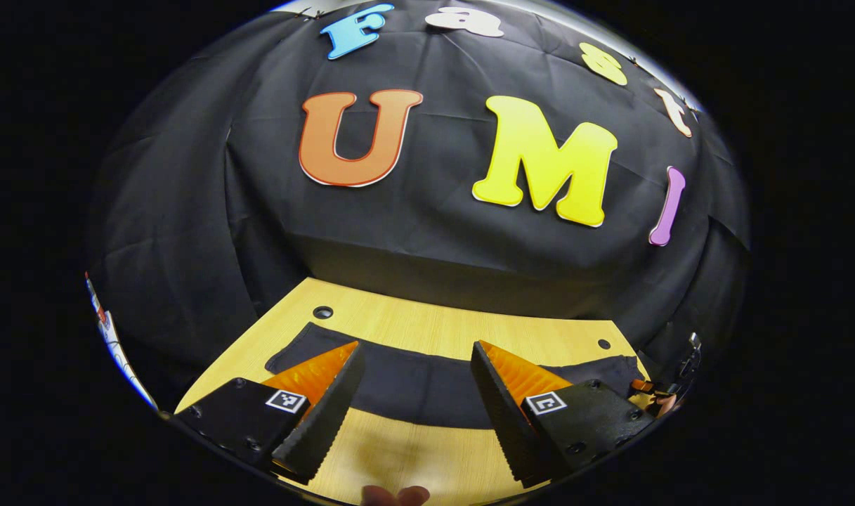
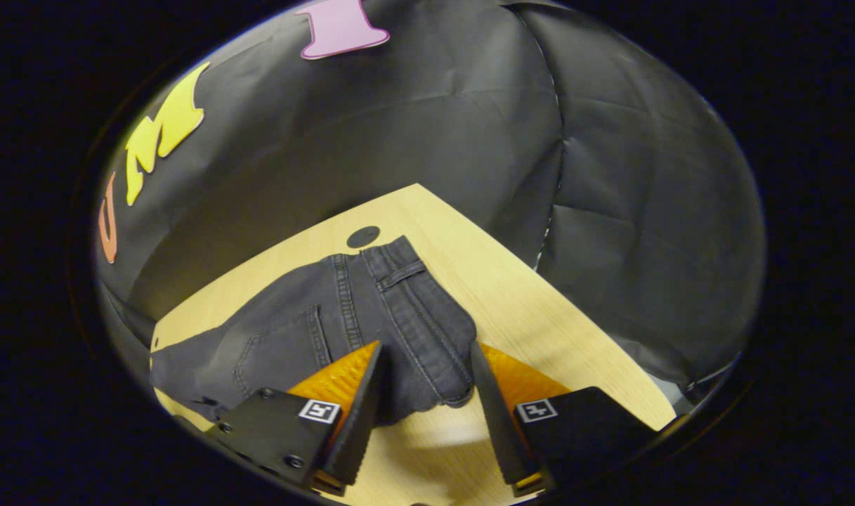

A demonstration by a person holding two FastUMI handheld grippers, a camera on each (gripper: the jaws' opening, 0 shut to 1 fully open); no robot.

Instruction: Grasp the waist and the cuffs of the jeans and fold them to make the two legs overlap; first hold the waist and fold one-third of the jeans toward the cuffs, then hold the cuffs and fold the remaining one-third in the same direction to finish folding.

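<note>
The dark grey denim jeans lay flat on the light wooden table, the waist end with its seams and belt loop nearest the right gripper. That gripper's fingers stood spread, the waistband corner between them but not pinched. In the left gripper view, the left gripper hovered with fingers spread above the jeans, stretched crosswise on the table.
</note>
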